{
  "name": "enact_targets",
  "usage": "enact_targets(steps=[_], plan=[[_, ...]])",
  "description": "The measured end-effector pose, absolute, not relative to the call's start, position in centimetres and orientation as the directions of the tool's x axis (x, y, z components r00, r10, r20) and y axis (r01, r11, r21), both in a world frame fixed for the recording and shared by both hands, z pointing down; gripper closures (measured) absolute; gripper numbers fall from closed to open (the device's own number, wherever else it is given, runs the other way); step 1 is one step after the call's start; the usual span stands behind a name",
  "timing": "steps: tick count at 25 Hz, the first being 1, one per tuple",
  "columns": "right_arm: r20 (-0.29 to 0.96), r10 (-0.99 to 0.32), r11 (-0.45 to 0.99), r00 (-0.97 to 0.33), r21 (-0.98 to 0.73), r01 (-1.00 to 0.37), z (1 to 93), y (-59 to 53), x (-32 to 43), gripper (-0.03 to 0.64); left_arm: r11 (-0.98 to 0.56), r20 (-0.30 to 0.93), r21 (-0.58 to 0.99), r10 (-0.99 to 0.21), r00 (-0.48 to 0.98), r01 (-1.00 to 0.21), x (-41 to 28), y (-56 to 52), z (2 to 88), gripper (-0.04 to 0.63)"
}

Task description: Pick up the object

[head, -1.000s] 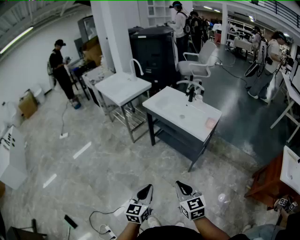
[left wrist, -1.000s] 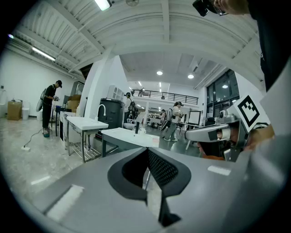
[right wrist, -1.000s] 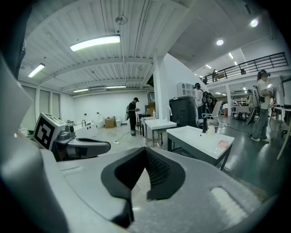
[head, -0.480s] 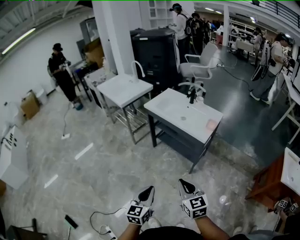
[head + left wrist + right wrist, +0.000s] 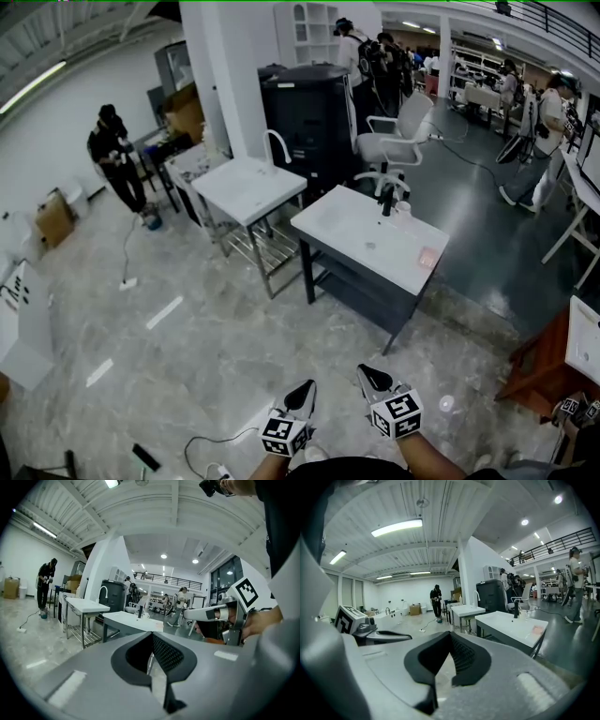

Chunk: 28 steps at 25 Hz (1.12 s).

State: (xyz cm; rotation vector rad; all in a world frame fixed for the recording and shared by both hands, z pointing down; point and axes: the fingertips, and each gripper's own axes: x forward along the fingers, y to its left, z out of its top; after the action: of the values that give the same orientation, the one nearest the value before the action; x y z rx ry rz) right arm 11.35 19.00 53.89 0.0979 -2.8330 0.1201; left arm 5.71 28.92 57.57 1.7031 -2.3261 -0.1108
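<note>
A small pink object (image 5: 427, 257) lies on the near right corner of the white sink top (image 5: 356, 234) on a dark stand, which carries a black tap (image 5: 385, 199). In the right gripper view the pink object (image 5: 537, 630) shows far ahead to the right. Both grippers are held low at the bottom of the head view, well short of the stand. My left gripper (image 5: 305, 394) is shut and empty, its jaws (image 5: 151, 641) meeting. My right gripper (image 5: 370, 377) is also shut with nothing between its jaws (image 5: 450, 641).
A second white sink table (image 5: 248, 178) stands to the left, with a black cabinet (image 5: 305, 112) and a white office chair (image 5: 398, 131) behind. A wooden stand (image 5: 544, 366) is at the right. A cable and power strip (image 5: 211, 455) lie on the floor. Several people stand around.
The view has shifted a little toward the dark sink stand. Both grippers sit slightly lower in the picture and stay shut. The person at the far left has moved.
</note>
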Motion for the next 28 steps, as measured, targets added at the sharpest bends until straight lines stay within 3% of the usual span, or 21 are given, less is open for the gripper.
enact_targets(steps=[5,11,28], plan=[[0.291,-0.087,0.992,-0.953,-0.063,-0.110,54.5,19.2,10.0,0.614,0.290,0.156,0.205,-0.953,-0.262,-0.935,3.6,29.6,58.4,0.577],[0.121,-0.227,0.974,-0.966,0.005,-0.228,51.3,18.3,10.0,0.614,0.305,0.149,0.186,-0.948,-0.280,-0.934,0.8,31.4,58.1,0.577],[0.115,-0.081,0.997,-0.990,-0.004,-0.082,51.1,10.4,2.3,0.614,0.399,0.136,0.142,-0.914,-0.381,-0.906,-6.8,24.3,55.7,0.577]])
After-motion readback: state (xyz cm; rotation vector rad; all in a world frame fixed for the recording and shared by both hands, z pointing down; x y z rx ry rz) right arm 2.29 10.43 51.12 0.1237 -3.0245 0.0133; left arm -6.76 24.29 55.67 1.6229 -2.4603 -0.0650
